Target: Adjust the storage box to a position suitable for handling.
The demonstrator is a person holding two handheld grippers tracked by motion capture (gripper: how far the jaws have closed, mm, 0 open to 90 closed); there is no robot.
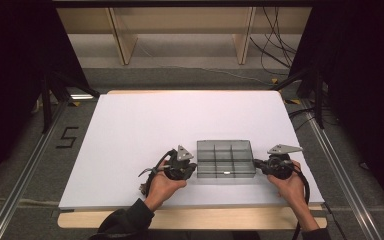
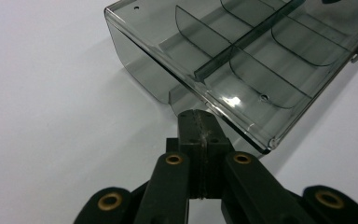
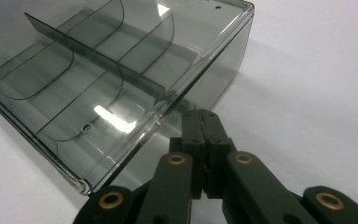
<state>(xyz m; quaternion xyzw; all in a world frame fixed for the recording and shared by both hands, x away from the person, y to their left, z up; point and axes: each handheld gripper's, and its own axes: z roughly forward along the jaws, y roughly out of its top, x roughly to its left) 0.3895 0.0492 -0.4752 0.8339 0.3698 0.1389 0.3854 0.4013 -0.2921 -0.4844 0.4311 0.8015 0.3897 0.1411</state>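
Observation:
A smoke-grey clear compartment box (image 1: 215,157) lies on the white table top (image 1: 145,125), near its front right, with its several divided cells empty. My left gripper (image 1: 194,167) is at the box's left wall, held by a hand. In the left gripper view its jaws (image 2: 198,114) are pressed together, tips right at the box (image 2: 242,60) just under its rim, with nothing visible between them. My right gripper (image 1: 256,163) is at the box's right wall. In the right gripper view its jaws (image 3: 204,114) are likewise shut, tips against the side of the box (image 3: 88,70).
A wooden table edge (image 1: 195,219) runs along the front. Beyond the table stand wooden shelf legs (image 1: 122,45), with loose cables (image 1: 275,50) on the floor at the back right. Metal rails (image 1: 25,175) flank both sides. A "5" mark (image 1: 68,137) is on the floor.

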